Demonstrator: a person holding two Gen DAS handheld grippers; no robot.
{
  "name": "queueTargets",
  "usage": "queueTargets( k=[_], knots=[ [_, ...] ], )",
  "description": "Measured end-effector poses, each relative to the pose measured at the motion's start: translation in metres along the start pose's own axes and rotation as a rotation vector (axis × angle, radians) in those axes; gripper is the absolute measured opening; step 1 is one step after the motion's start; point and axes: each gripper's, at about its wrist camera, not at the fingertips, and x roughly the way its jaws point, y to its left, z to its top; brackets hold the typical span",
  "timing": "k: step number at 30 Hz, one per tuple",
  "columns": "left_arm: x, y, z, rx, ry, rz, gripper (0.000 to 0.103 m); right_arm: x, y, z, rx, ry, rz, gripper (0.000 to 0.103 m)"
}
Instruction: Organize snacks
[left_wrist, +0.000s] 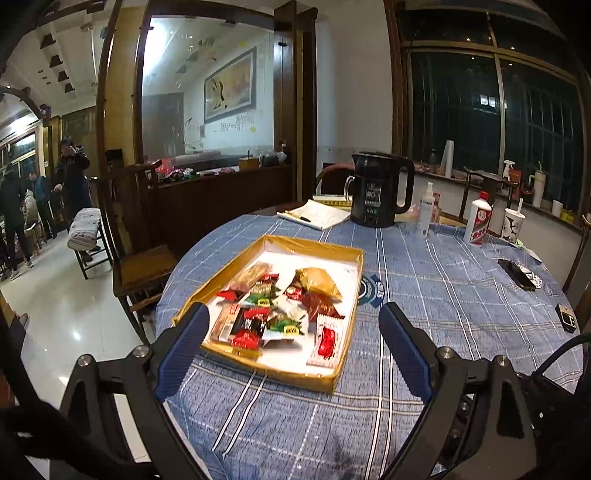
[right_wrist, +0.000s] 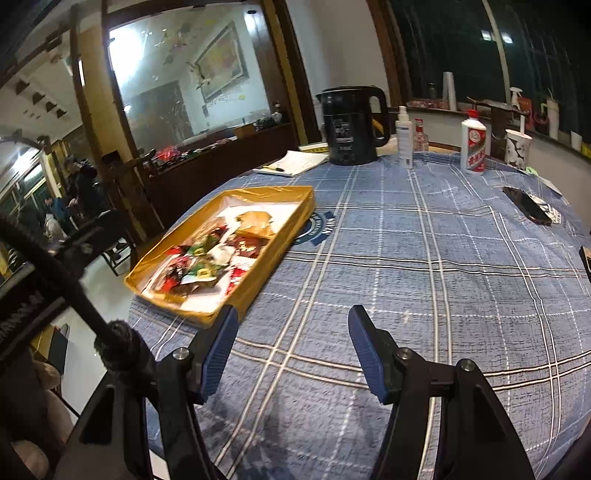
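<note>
Both claws, left gripper (left_wrist: 293, 325) and right gripper (right_wrist: 290, 325), released and empty before gold tray (left_wrist: 332, 254) of snacks (left_wrist: 280, 306)

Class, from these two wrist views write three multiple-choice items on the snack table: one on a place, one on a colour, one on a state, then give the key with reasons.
1. Where do the wrapped snacks lie?
A. inside the shallow golden cardboard tray
B. scattered on the blue plaid tablecloth
C. on the open white notebook

2. What colour is the electric kettle?
A. white
B. black
C. red

3. What is between the blue fingers of the left gripper and the right gripper?
A. a snack in each
B. a snack in the left only
C. nothing in either

Key: 1 A, all the wrappers sit within the tray's walls. 2 B, its body and handle are black. 3 C, both stand open above the table, with only tray and cloth seen beyond.
</note>
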Motion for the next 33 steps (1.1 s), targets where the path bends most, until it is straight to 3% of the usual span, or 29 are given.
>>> queueTargets(
  k=[33],
  knots=[
    [0.019, 0.005, -0.013, -0.018, 0.126, -0.066, 0.093, 0.012, 0.013, -0.014, -0.042, 0.059, 0.0, 0.066]
  ],
)
